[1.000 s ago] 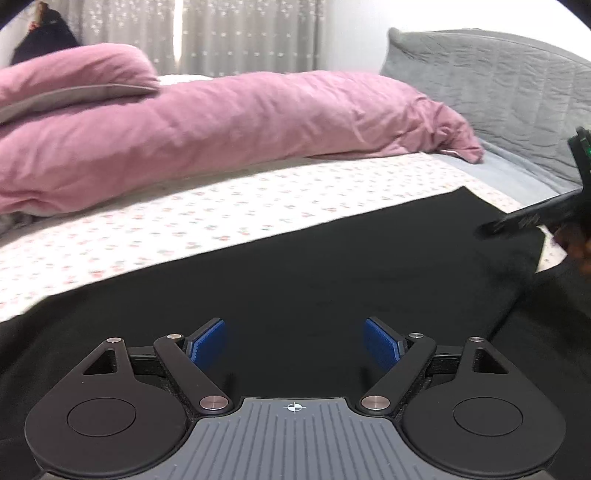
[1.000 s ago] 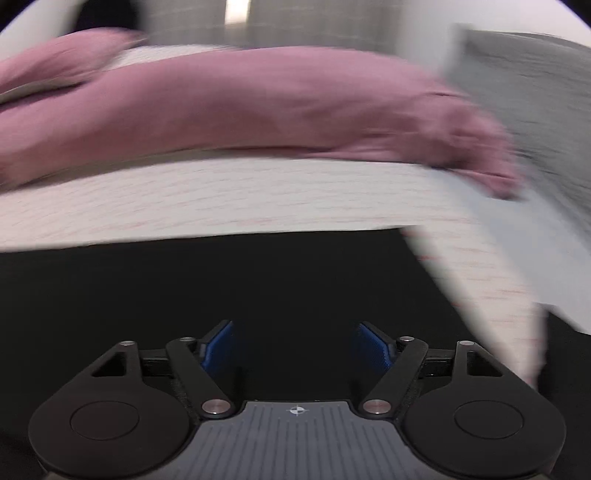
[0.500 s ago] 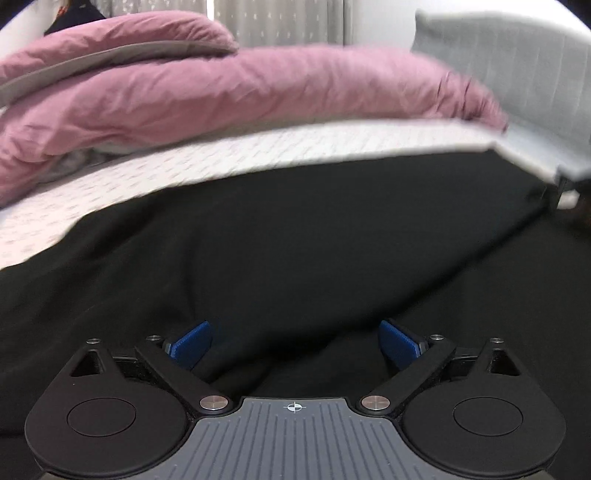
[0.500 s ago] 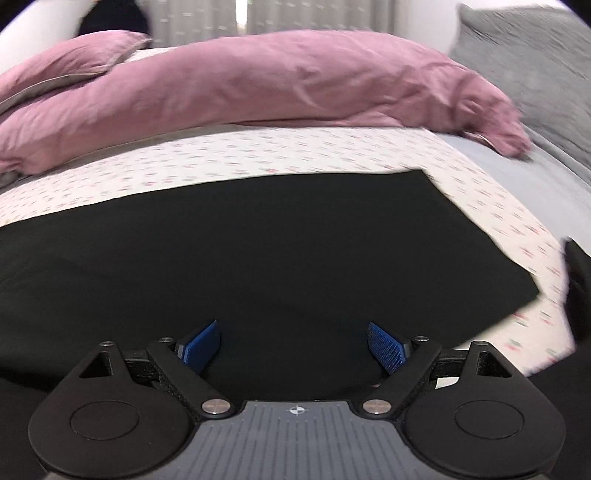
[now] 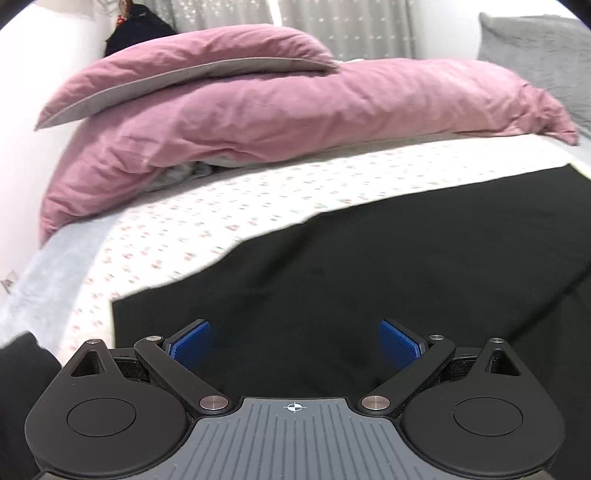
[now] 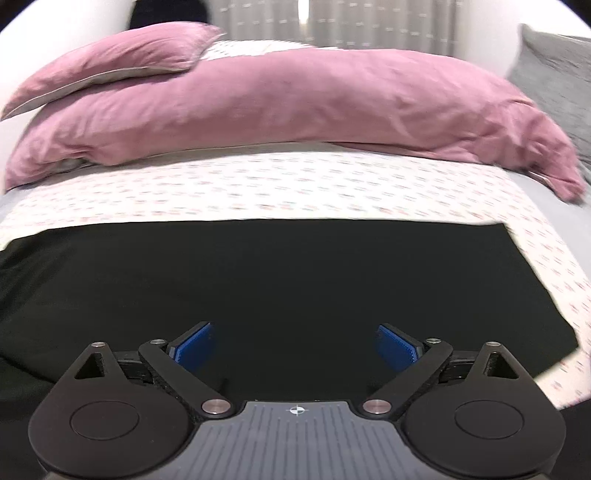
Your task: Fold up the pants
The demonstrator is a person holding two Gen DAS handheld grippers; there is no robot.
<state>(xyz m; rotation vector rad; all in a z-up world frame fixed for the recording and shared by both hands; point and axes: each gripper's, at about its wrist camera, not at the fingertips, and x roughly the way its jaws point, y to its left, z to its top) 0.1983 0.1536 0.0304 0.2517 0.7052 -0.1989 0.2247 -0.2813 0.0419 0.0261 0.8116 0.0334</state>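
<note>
Black pants (image 6: 295, 280), flat, patterned sheet (image 6: 295, 188)

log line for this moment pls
left gripper open | right gripper open | black pants flat on bed sheet | nothing gripped

Both views are evenly and softly lit, with daylight admitted through the curtains (image 5: 343, 26) at the back, where a bright slit is blown out. The black pants (image 6: 280, 280) are rendered almost without detail, folds being lost in darkness. Strong fisheye bending is seen at the edges, with dark corners. Slight motion blur is noticed on the patterned sheet (image 6: 295, 188).
</note>
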